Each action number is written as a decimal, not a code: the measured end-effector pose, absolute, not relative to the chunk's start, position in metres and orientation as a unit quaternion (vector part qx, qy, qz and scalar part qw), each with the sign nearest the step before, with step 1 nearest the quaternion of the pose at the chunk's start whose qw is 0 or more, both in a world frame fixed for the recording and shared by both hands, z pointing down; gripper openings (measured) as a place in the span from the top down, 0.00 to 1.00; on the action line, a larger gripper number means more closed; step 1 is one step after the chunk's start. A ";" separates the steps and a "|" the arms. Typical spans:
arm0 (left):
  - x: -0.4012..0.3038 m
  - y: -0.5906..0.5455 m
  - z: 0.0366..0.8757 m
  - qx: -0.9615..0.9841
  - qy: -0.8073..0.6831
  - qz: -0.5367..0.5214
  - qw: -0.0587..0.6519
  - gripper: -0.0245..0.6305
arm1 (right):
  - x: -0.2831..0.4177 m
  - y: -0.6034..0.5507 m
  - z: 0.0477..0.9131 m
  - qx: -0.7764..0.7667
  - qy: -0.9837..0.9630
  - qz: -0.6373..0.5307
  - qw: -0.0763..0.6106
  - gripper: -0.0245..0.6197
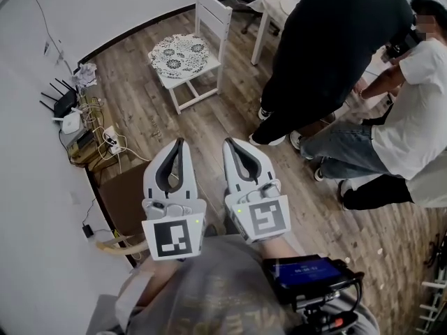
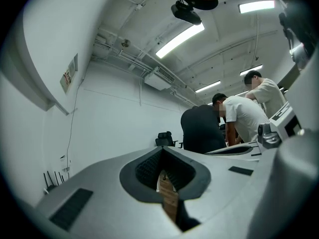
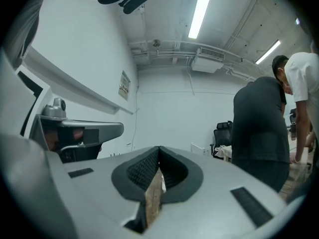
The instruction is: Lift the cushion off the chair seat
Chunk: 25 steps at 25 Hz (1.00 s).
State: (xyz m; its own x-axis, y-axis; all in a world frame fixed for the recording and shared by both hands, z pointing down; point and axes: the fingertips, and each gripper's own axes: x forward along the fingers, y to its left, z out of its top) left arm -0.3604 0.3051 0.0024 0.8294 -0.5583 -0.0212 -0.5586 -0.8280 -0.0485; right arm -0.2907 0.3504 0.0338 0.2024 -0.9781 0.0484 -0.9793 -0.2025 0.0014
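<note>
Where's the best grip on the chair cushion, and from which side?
Pinch the cushion by its rim on the side away from the backrest, which blocks the far edge. It lies flat and thin on the seat, so likely come in low. The left gripper and right gripper are shut; open them first.

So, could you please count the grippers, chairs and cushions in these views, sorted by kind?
Grippers: 2, the left gripper and the right gripper
White wooden chair: 1
Black office chair: 1
Patterned cushion: 1
Total: 5
</note>
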 end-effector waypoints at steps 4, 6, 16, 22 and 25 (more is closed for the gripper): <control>-0.326 0.285 0.004 -0.953 0.303 -0.003 0.028 0.95 | -0.251 0.325 0.032 0.772 -0.636 0.023 0.018 0.95; -0.308 0.273 0.003 -0.949 0.312 -0.006 0.030 0.95 | -0.233 0.311 0.031 0.765 -0.644 0.024 0.015 0.95; -0.233 0.223 -0.002 -0.935 0.352 -0.013 0.034 0.95 | -0.159 0.254 0.031 0.728 -0.685 0.020 0.004 0.95; -0.212 0.198 -0.004 -0.928 0.370 -0.015 0.040 0.95 | -0.135 0.226 0.031 0.718 -0.695 0.028 0.004 0.95; -0.206 0.183 -0.002 -0.924 0.381 -0.016 0.040 0.95 | -0.125 0.210 0.036 0.715 -0.699 0.033 0.007 0.95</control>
State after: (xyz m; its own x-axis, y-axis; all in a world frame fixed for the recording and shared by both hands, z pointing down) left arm -0.2060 0.1829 -0.0016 0.7089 -0.7053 -0.0008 -0.7027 -0.7062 -0.0864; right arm -0.1254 0.2096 0.0356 0.0212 -0.9982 0.0568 -0.9990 -0.0233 -0.0371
